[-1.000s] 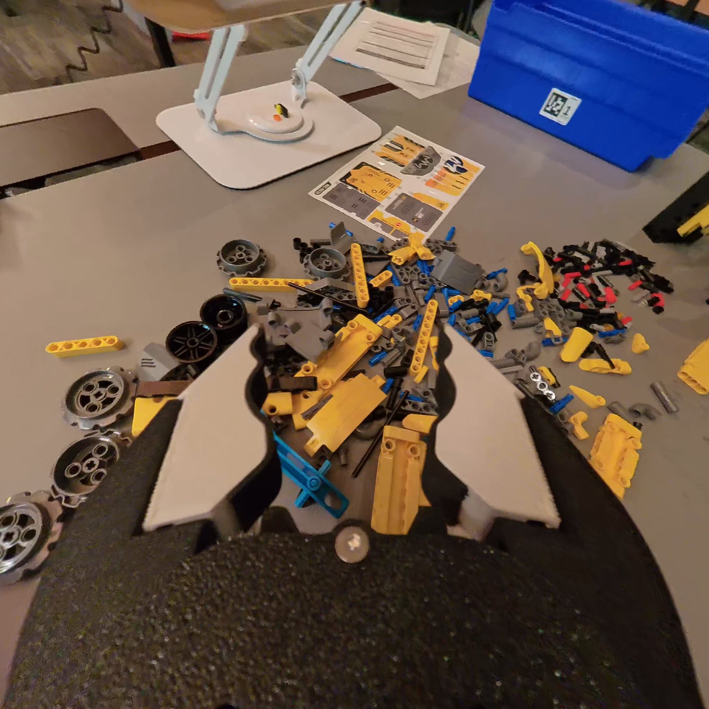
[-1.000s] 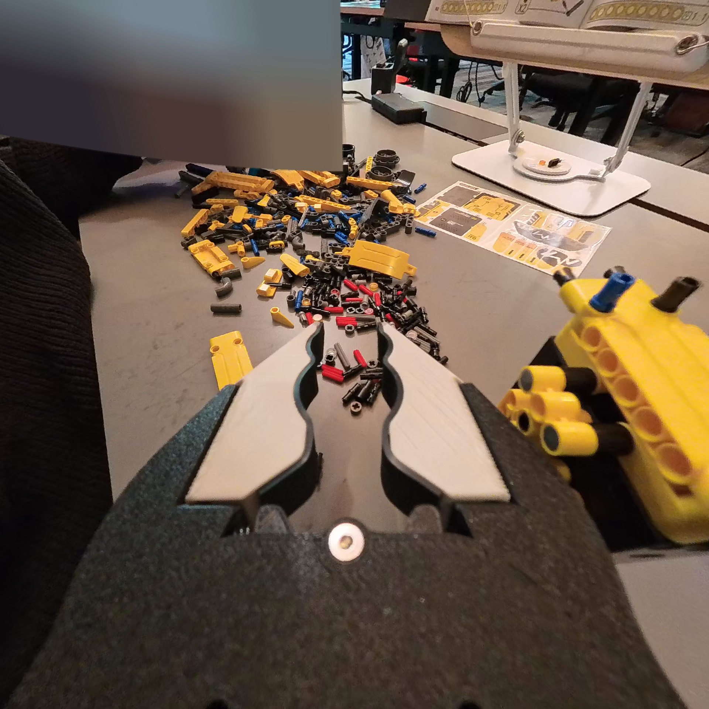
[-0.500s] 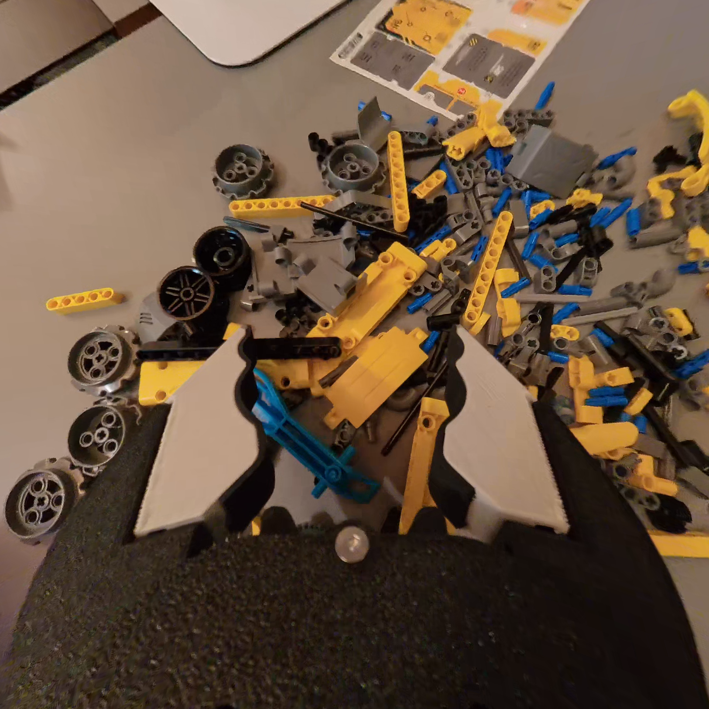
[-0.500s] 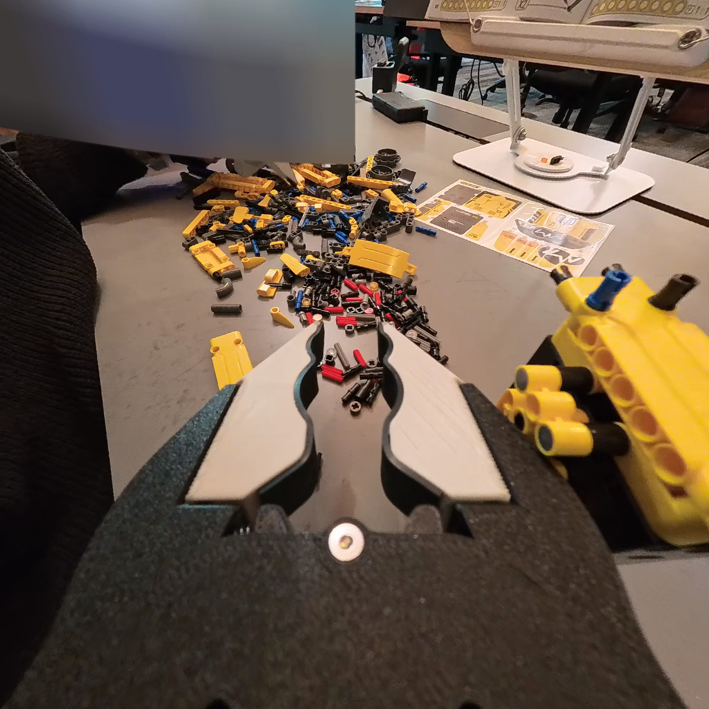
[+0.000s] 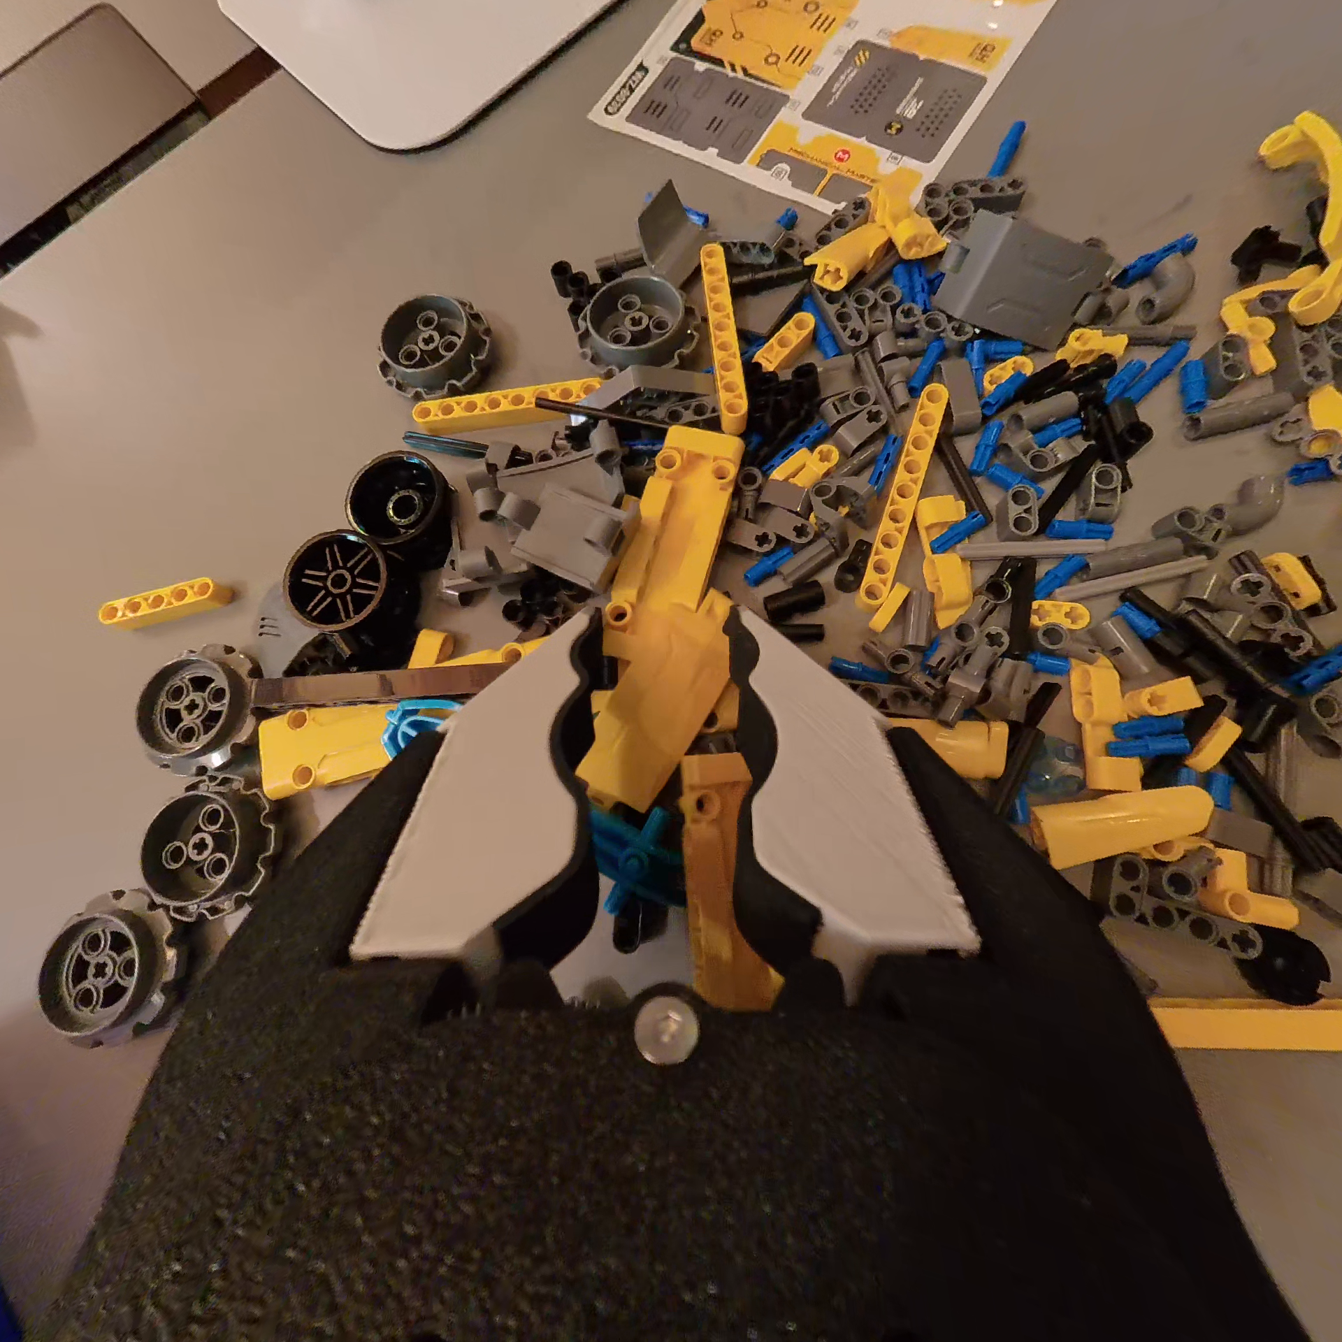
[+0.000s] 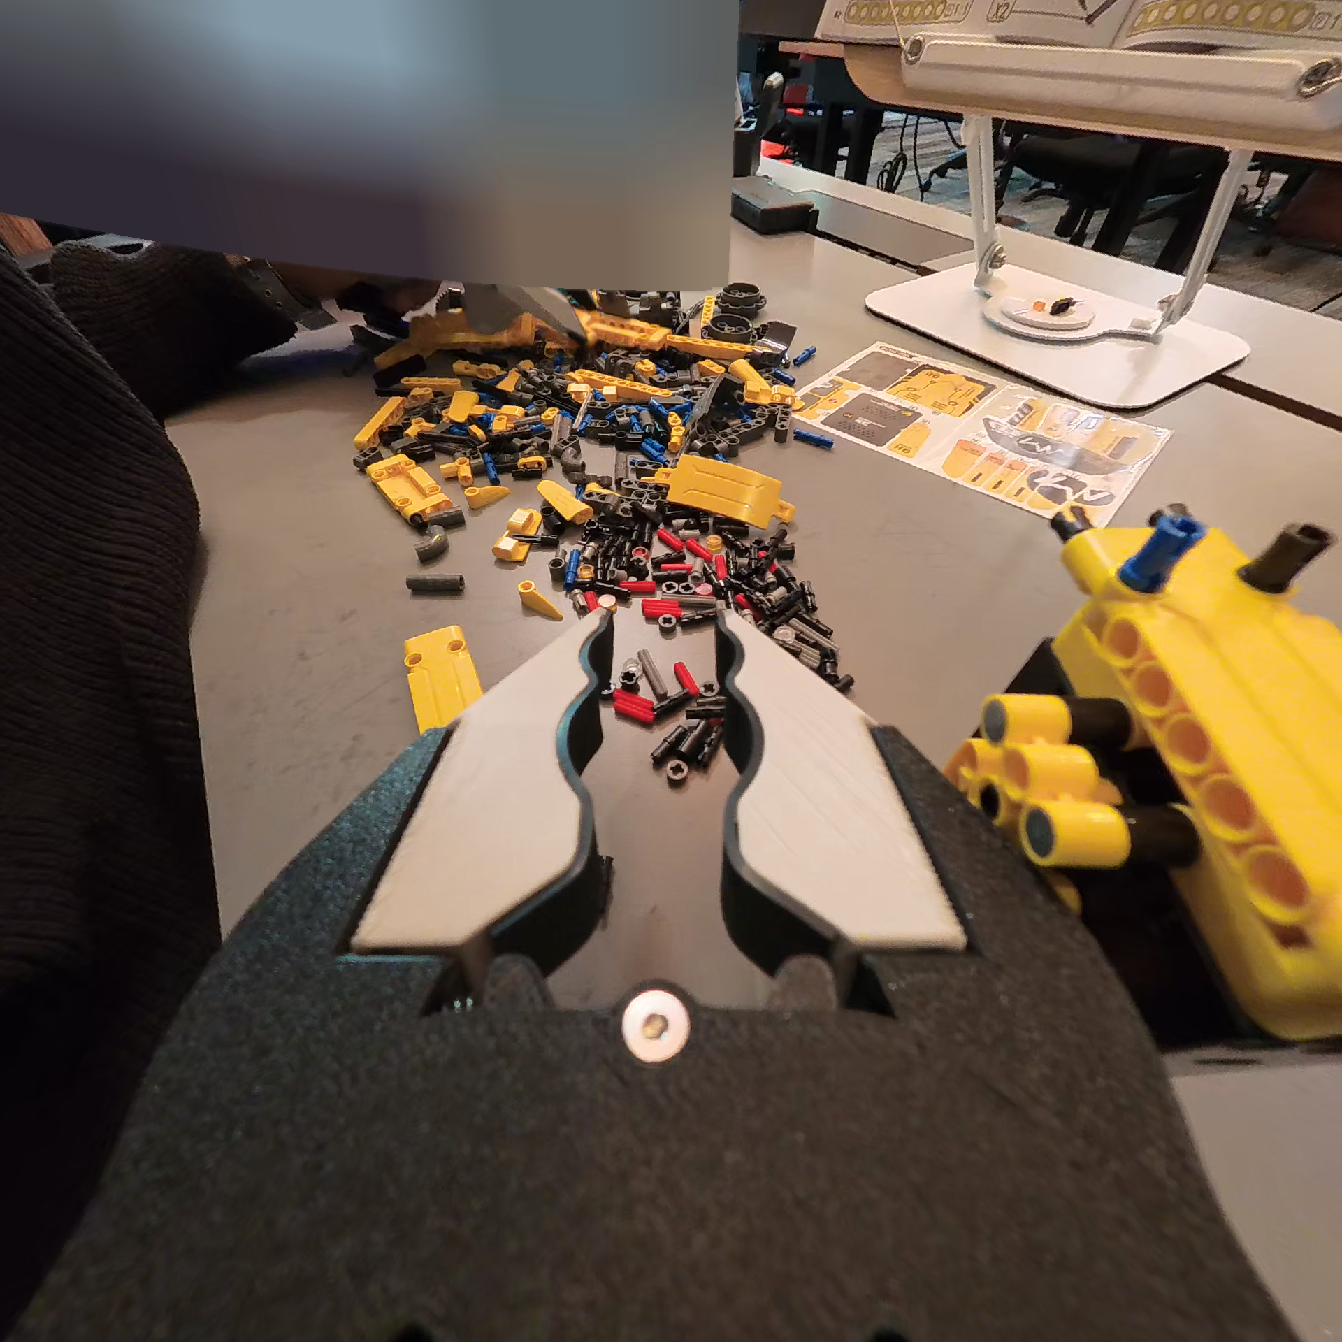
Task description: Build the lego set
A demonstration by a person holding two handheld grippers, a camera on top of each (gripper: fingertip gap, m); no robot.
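**Q:** Grippers first: how does each one stand?

**A:** Left gripper (image 5: pixel 661 617) is down in a heap of plastic building pieces (image 5: pixel 908 450) on a grey table (image 5: pixel 218 290). Its two fingers sit close on either side of a long yellow panel (image 5: pixel 668 632), which runs up between them. Whether they truly press it, I cannot tell. Right gripper (image 6: pixel 662 617) hangs low over the table, fingers a narrow way apart with nothing between them.

**Q:** What lies around the left one?

**A:** A blue cross-shaped piece (image 5: pixel 639 857) and a second yellow panel (image 5: pixel 719 871) lie under the fingers. Grey wheels (image 5: pixel 192 708) line up to the left, two black wheels (image 5: pixel 367 545) just beyond them. A sticker sheet (image 5: pixel 820 80) lies at the far edge of the heap.

**Q:** And the right one?

**A:** Small red and black pins (image 6: pixel 675 697) are scattered just past its fingertips. A partly built yellow block (image 6: pixel 1191 784) stands close on its right. A white stand (image 6: pixel 1060 327) sits farther back.
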